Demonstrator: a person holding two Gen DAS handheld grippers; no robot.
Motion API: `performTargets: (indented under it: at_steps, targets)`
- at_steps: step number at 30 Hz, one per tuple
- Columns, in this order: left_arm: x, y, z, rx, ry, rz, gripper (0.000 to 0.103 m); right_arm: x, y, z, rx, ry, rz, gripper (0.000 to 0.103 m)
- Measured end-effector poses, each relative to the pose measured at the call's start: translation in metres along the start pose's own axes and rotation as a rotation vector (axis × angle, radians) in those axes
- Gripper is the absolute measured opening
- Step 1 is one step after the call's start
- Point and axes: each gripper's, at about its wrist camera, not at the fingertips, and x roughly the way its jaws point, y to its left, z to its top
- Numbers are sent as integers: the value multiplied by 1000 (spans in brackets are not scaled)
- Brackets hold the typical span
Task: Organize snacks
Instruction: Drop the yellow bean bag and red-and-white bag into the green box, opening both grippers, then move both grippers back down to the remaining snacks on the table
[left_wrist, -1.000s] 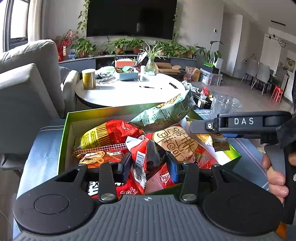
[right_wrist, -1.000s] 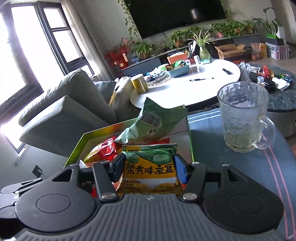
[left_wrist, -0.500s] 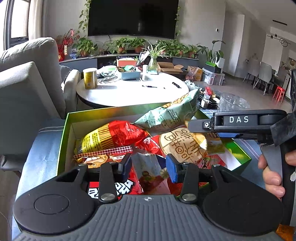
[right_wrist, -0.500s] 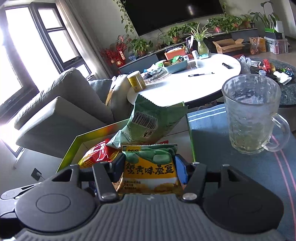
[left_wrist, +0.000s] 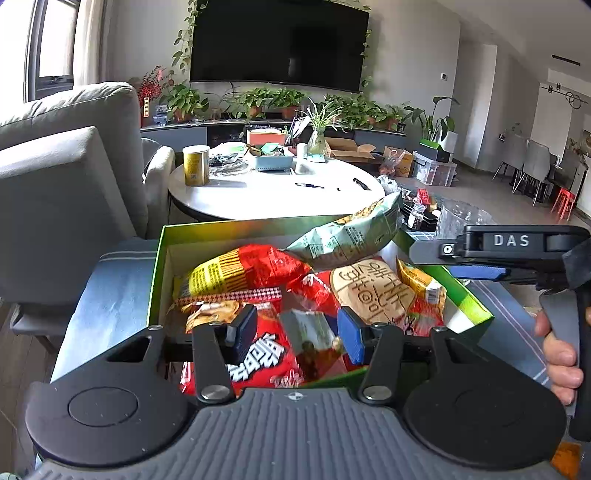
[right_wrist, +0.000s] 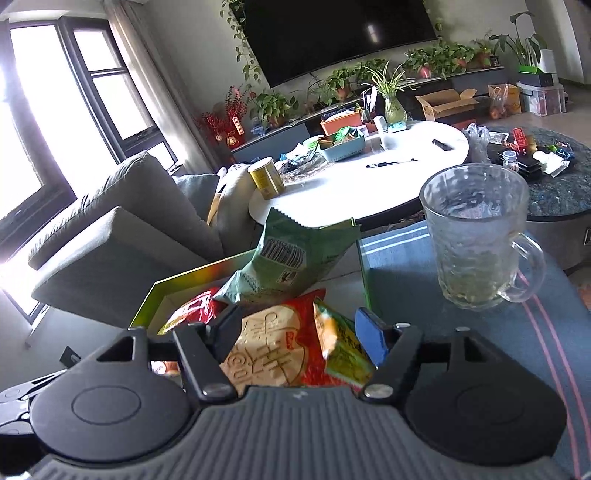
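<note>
- yellow-green packet (right_wrist: 341, 349) now dropped into green box (left_wrist: 159, 266), tipped against round-print bag (right_wrist: 266, 350).
- right gripper (right_wrist: 301, 334) spread wide, emptied since a second ago; left gripper (left_wrist: 295, 328) also slack, holding nothing.
- glass mug (right_wrist: 476, 240) just beside.

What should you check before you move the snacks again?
1. Left gripper open: ok, nothing clamped between its pads.
2. Right gripper open: ok, the yellow-green packet lies loose between its pads.
3. Yellow-green packet inside the green box: ok, at its right wall.
4. Pale green bag inside the box: not ok, it sticks up over the back rim.
5. Glass mug safe: ok, upright, apart from the box.
6. Room left in the box: cannot tell.
</note>
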Motion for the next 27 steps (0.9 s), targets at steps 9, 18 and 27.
performTargets:
  at_steps: [9, 18, 27]
  targets:
    - [-33, -4, -22, 15, 13, -24, 53, -29, 6, -13, -35, -5, -5, 78]
    - [-56, -13, -59, 23, 79, -41, 60, -57, 8, -35, -46, -3, -22, 78]
    - [-61, -30, -90, 157, 134, -24, 63, -83, 9, -60, -41, 8, -23, 78]
